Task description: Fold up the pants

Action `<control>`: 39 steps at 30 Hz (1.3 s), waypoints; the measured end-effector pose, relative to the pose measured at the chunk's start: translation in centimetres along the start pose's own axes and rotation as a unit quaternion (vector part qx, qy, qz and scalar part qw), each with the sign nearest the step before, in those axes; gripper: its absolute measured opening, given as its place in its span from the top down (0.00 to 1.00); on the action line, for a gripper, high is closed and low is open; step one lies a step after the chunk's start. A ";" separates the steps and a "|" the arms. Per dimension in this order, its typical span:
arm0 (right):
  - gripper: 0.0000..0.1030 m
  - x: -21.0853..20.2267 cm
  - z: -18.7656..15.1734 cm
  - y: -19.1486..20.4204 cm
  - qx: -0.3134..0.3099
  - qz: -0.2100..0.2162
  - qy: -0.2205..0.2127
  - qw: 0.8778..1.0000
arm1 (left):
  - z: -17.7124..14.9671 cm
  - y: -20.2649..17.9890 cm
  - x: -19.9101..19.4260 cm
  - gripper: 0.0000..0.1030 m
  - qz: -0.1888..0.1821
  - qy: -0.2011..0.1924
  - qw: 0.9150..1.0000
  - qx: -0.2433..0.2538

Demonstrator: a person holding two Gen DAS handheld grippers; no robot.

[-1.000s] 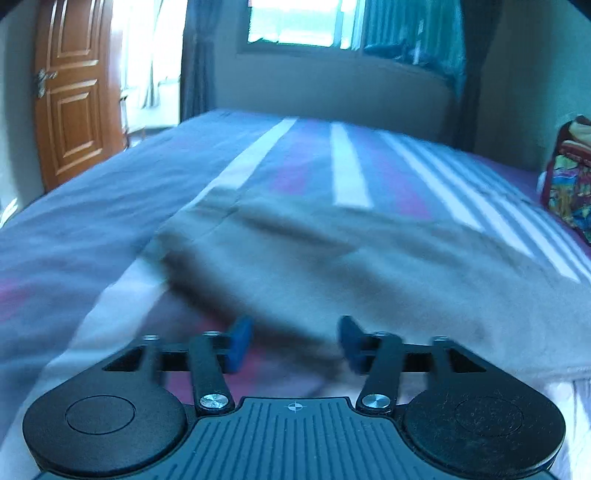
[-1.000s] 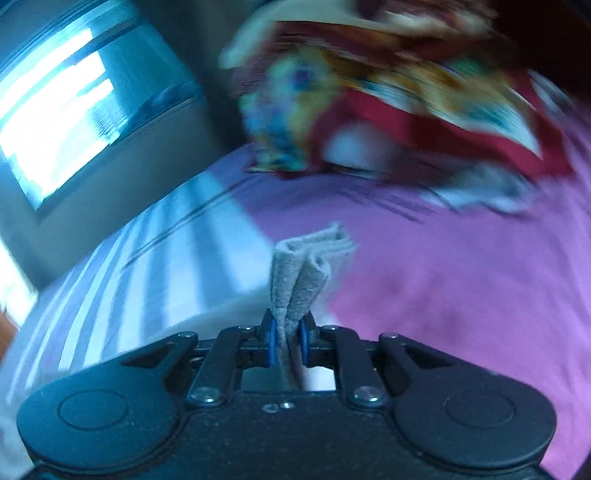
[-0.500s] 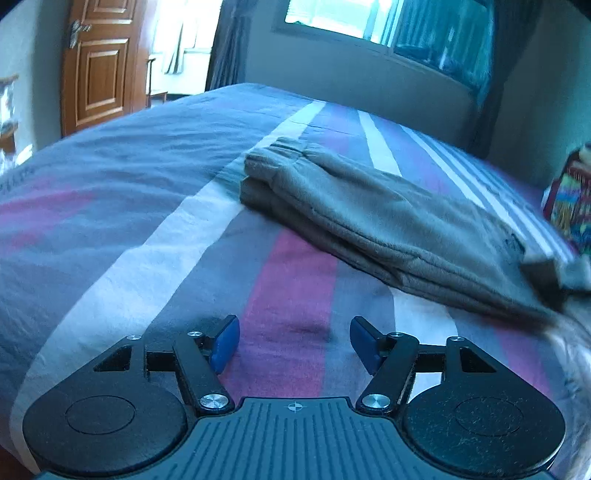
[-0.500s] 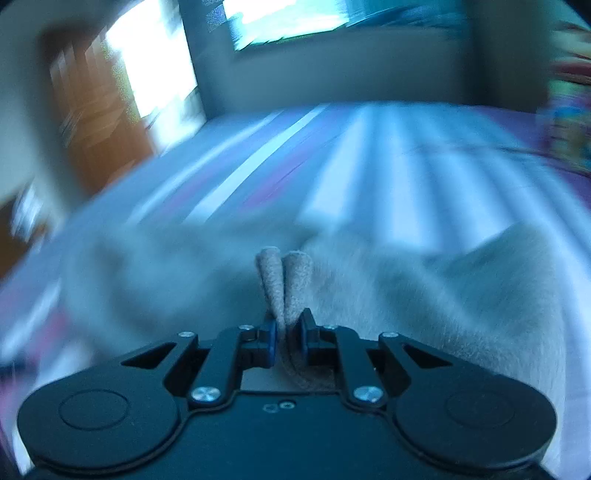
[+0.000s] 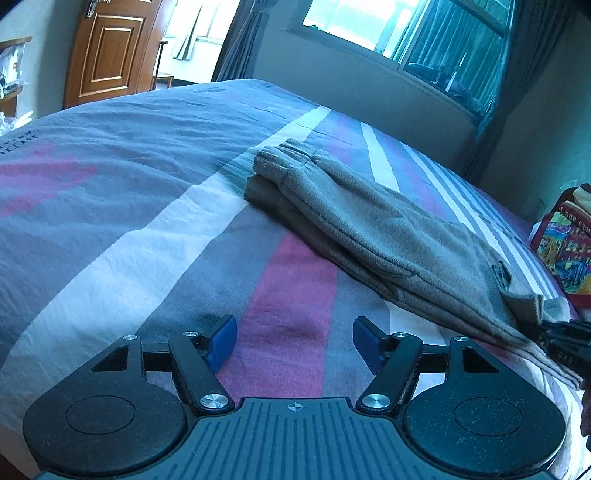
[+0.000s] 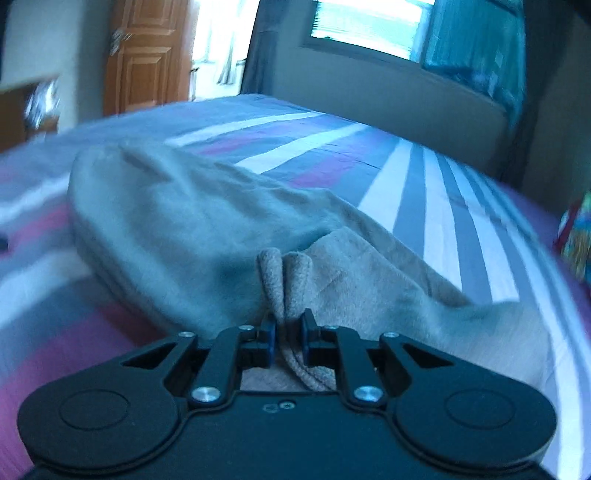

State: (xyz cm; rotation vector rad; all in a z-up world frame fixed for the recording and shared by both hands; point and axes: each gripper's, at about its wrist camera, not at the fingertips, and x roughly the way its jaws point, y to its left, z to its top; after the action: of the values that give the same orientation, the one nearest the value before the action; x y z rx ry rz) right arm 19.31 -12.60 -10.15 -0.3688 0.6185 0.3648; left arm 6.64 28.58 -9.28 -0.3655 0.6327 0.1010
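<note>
Grey fleece pants [image 5: 373, 225] lie folded lengthwise on the striped bedspread [image 5: 110, 206], waistband at the far end. My left gripper [image 5: 293, 341] is open and empty, low over the bed just in front of the pants. My right gripper [image 6: 286, 334] is shut on a bunched fold of the pants [image 6: 284, 280], near their right end. In the left wrist view the right gripper [image 5: 565, 341] shows at the right edge, at the pants' near end.
A wooden door [image 5: 110, 55] stands at the far left and a window [image 5: 399, 33] behind the bed. A colourful red bag [image 5: 565, 243] sits at the bed's right side. The bed's near edge lies below the left gripper.
My left gripper has pulled back from the pants and opened wider. My right gripper has swung left with the pants' end in it, carrying the cloth over toward the rest of the pants.
</note>
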 end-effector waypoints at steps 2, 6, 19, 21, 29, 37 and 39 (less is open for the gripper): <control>0.82 0.2 -0.3 1.1 -0.022 -0.005 0.008 1.000 | -0.1 -0.1 -0.1 0.32 0.001 -0.001 1.000 0.003; 0.40 -0.8 -0.4 0.7 0.079 0.103 -0.021 0.991 | -0.2 -0.4 -0.2 0.32 0.007 -0.001 1.000 0.011; 0.77 -7.3 -6.4 -10.8 0.241 0.030 -0.101 0.965 | 2.6 -13.9 4.4 0.49 -0.208 0.055 0.976 0.017; 0.76 -8.2 -7.8 -12.5 0.251 0.006 -0.098 0.963 | 2.7 -16.0 7.1 0.52 -0.237 0.092 0.967 0.012; 0.74 -8.2 -11.8 -15.1 0.281 -0.011 -0.072 0.957 | 2.8 -18.2 14.1 0.52 -0.271 0.171 0.947 -0.036; 0.75 -6.7 -12.4 -15.7 0.295 -0.018 -0.046 0.954 | 2.3 -20.5 12.4 0.90 -0.289 0.095 0.952 -0.014; 0.75 -6.8 -12.5 -15.6 0.296 -0.018 -0.047 0.954 | 1.5 -20.4 10.7 0.90 -0.275 0.065 0.959 -0.006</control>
State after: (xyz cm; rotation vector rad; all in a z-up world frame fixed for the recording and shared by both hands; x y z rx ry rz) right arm 14.87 -33.17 -11.88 0.2111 0.5960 0.1476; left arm 20.22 9.92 -8.37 -0.5517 0.6400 -0.4561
